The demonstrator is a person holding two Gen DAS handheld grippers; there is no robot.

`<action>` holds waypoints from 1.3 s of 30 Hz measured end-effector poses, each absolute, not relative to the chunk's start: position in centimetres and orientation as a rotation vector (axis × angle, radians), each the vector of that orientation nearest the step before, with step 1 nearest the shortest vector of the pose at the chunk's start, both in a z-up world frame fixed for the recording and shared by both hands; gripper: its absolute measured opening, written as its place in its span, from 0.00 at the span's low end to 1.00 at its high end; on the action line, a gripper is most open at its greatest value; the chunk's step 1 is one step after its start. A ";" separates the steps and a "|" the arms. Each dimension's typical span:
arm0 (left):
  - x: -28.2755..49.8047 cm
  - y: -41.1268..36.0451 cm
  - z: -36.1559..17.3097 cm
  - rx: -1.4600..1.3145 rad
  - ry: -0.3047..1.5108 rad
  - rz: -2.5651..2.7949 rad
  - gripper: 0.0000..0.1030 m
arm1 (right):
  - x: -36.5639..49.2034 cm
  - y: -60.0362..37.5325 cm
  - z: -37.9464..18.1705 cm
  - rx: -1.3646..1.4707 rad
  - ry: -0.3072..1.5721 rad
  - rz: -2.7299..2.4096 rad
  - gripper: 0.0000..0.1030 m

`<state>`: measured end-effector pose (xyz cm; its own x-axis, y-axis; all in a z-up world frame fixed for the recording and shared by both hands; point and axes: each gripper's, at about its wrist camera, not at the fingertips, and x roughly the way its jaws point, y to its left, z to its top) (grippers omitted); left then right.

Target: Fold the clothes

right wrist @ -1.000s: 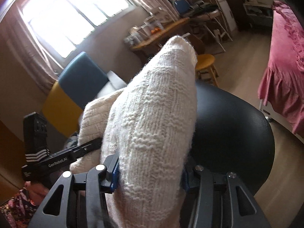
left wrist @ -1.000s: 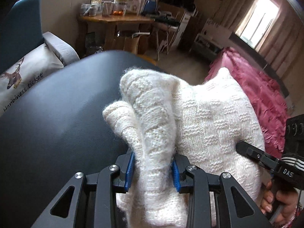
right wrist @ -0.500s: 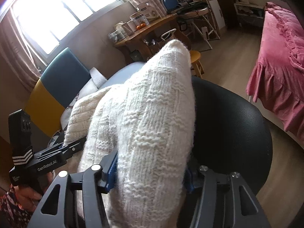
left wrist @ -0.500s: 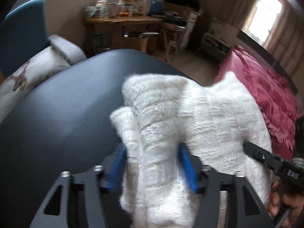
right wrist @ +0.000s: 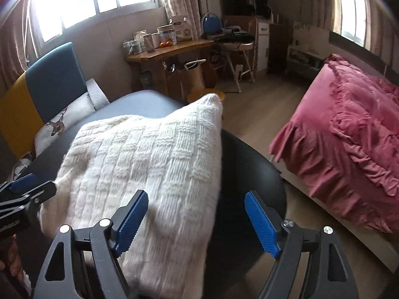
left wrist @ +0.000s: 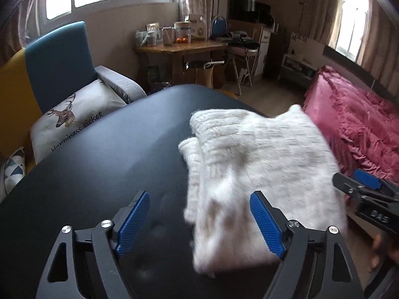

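Observation:
A folded cream knit sweater [left wrist: 259, 164] lies on the black round table [left wrist: 94, 172], toward its right side. My left gripper [left wrist: 199, 196] hovers over the sweater's near left edge. Its jaws are opening, and the blue pads [left wrist: 134, 221] stand apart from the wool. In the right wrist view the same sweater [right wrist: 149, 174] lies under my right gripper [right wrist: 195, 196], whose jaws are also opening, with the left pad [right wrist: 131, 224] above the knit and not pressing it. Each gripper shows at the edge of the other's view: right gripper [left wrist: 359, 189], left gripper [right wrist: 32, 186].
A bed with a pink ruffled cover [right wrist: 349, 134] stands to the right. An armchair with a deer cushion [left wrist: 69, 119] sits left of the table [right wrist: 251, 186]. A cluttered wooden desk [left wrist: 182, 47] and a small yellow stool [right wrist: 205, 94] stand beyond.
Both grippers let go of the sweater and spread wide. They pulled back and rose, and the sweater now lies flat on the table.

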<state>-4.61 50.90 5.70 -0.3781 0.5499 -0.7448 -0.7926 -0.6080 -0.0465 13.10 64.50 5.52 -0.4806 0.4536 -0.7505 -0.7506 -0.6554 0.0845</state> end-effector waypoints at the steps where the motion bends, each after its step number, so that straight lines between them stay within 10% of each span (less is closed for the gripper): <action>1: -4.2 50.4 5.9 -0.942 0.397 2.054 0.89 | 13.3 64.0 5.7 -0.928 0.525 2.144 0.79; 39: 3.4 43.7 6.7 -0.957 0.416 2.148 0.99 | 15.4 53.4 8.1 -0.957 0.534 2.143 0.79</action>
<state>3.39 43.71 6.66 -0.4519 0.4949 -0.7422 -0.7360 -0.6770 -0.0033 15.39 53.41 8.07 -0.4663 0.4433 -0.7655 -0.7507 -0.6561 0.0773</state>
